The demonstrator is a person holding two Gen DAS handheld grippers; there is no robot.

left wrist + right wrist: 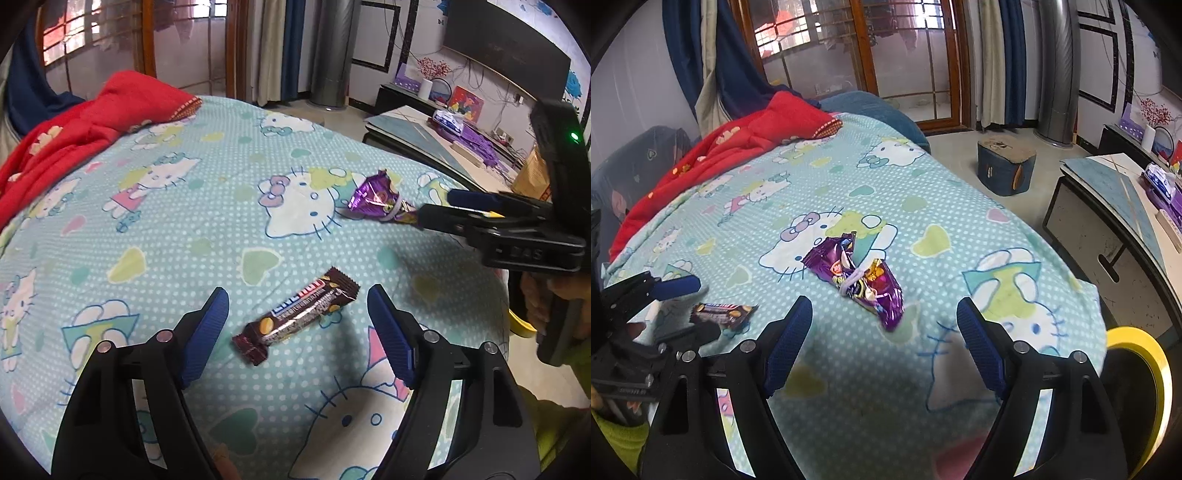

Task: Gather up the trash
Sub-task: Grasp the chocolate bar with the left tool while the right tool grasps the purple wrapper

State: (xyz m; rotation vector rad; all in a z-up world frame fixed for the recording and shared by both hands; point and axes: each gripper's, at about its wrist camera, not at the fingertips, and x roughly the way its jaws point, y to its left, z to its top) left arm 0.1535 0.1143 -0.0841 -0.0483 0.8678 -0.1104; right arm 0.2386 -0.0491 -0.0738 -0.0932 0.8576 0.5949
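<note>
A brown chocolate-bar wrapper (295,321) lies on the pale-blue cartoon-cat bedsheet (184,229). My left gripper (297,295) is open with the bar between its blue pads (207,332), which do not touch it. A crumpled purple snack wrapper (864,280) lies farther right on the sheet (960,206). My right gripper (884,303) is open just short of it, the wrapper's near end between the fingertips. Each gripper shows in the other's view: the right gripper (443,208) at the purple wrapper (373,197), the left gripper (690,310) around the brown bar (724,314).
A red quilt (81,133) is bunched at the far left of the bed. A yellow-rimmed bin (1145,369) stands off the bed's right corner. A low table (1108,206) with boxes runs along the right, and a blue stool (1004,166) sits on the floor beyond.
</note>
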